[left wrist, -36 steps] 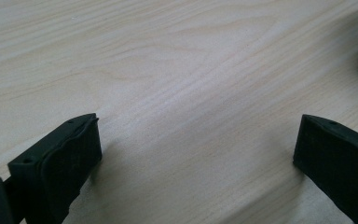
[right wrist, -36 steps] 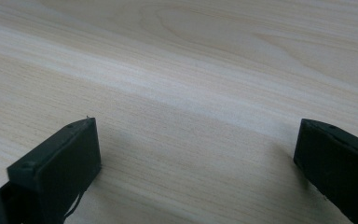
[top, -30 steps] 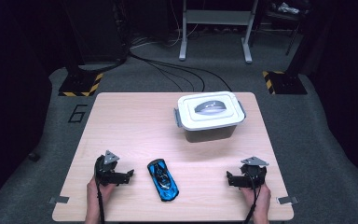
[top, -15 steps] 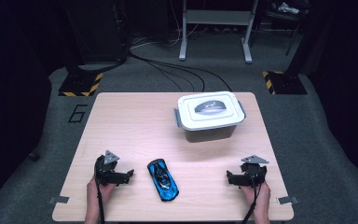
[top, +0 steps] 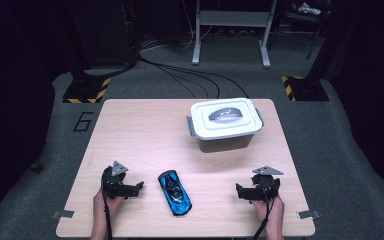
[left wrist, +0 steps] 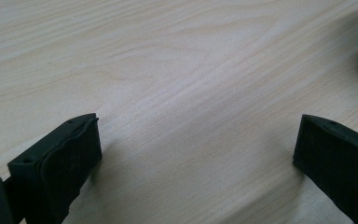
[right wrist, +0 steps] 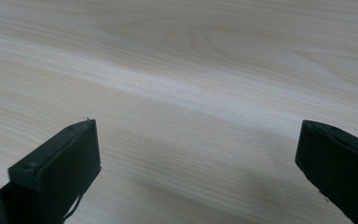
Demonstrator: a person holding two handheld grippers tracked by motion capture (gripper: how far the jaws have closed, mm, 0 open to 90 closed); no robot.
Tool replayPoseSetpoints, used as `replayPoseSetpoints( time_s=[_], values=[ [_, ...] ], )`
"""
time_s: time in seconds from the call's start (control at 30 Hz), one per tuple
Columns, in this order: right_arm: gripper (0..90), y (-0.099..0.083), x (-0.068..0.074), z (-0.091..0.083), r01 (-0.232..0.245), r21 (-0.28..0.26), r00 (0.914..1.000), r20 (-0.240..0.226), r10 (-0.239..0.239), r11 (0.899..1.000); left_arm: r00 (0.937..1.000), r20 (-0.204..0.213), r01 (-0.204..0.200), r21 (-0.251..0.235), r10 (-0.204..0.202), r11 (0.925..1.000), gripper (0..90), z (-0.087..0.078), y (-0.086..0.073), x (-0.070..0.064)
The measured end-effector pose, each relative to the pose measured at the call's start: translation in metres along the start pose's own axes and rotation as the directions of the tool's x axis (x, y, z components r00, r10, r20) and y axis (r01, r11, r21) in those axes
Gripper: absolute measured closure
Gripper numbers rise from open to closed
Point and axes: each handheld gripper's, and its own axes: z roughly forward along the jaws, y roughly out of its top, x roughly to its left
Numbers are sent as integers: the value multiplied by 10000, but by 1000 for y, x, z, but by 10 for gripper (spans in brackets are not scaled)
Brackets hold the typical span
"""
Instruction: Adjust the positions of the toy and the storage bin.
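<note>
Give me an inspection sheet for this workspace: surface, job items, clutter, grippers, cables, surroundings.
Surface: light wood table, bare between the items.
Job's things: blue toy car lies flat near the front edge, between the two grippers and apart from both. White box stands at the back right, lid on, grey handle lying flat.
Clutter: nothing seen.
Grippers: left gripper and right gripper sit low at the front edge, each in a hand, jaws wide apart and holding nothing; bare wood between them in both gripper views.
Cables: one trails from each gripper toward the person; black cables run across the floor behind the table.
Surroundings: dark room, grey floor, metal stand, striped bases, a "6" on the floor.
</note>
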Motion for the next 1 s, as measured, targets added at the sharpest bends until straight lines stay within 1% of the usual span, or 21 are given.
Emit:
replayPoseSetpoints(
  time_s=[0.07,0.2,0.3,0.4,0.43,0.5,0.53,0.6,0.63,0.7,0.77,0.87,0.9,0.93,1.0],
  values=[
    [0,4,7,-4,149,-28,9998,-102,-149,9999,10000,20,-36,9,36,10000,8,0,0,0],
    [0,10,19,-10,267,-119,9993,-265,-270,9996,10000,20,-37,11,36,10000,7,0,0,0],
    [0,15,29,-12,456,-192,9981,-395,-463,9988,10000,22,-24,5,24,10000,7,0,0,0],
    [0,20,39,-12,613,-217,9964,-581,-624,9979,10000,17,-33,6,33,10000,8,0,0,0],
    [0,22,43,-12,754,-235,9955,-559,-766,9969,10000,19,-28,6,28,10000,8,0,0,0],
    [0,25,50,-11,766,-222,9946,-683,-779,9968,10000,17,-35,9,35,10000,7,0,0,0],
    [0,26,54,-11,878,-242,9934,-722,-893,9958,10000,18,-37,8,37,10000,7,0,0,0],
    [0,29,62,-12,898,-303,9920,-866,-922,9955,10000,17,-30,4,30,10000,8,0,0,0],
    [0,30,65,-12,981,-315,9904,-949,-1007,9947,10000,17,-34,8,34,10000,8,0,0,0],
    [0,32,73,-10,1035,-275,9876,-1154,-1060,9942,10000,14,-37,4,36,10000,8,0,0,0],
    [0,35,82,-6,1238,-225,9843,-1241,-1256,9921,10000,18,-31,5,31,10000,8,0,0,0],
    [0,41,96,0,1332,-48,9806,-1446,-1325,9911,10000,17,-36,6,36,10000,7,0,0,0],
    [0,41,96,0,1332,-48,9806,-1446,-1325,9911,10000,17,-36,6,36,10000,8,0,0,0],
    [0,43,104,5,1349,-5,9785,-1576,-1333,9909,10000,16,-34,8,34,10000,7,0,0,0],
    [0,46,112,8,1379,71,9761,-1705,-1347,9904,10000,18,-38,9,38,10000,8,0,0,0]
  ],
)
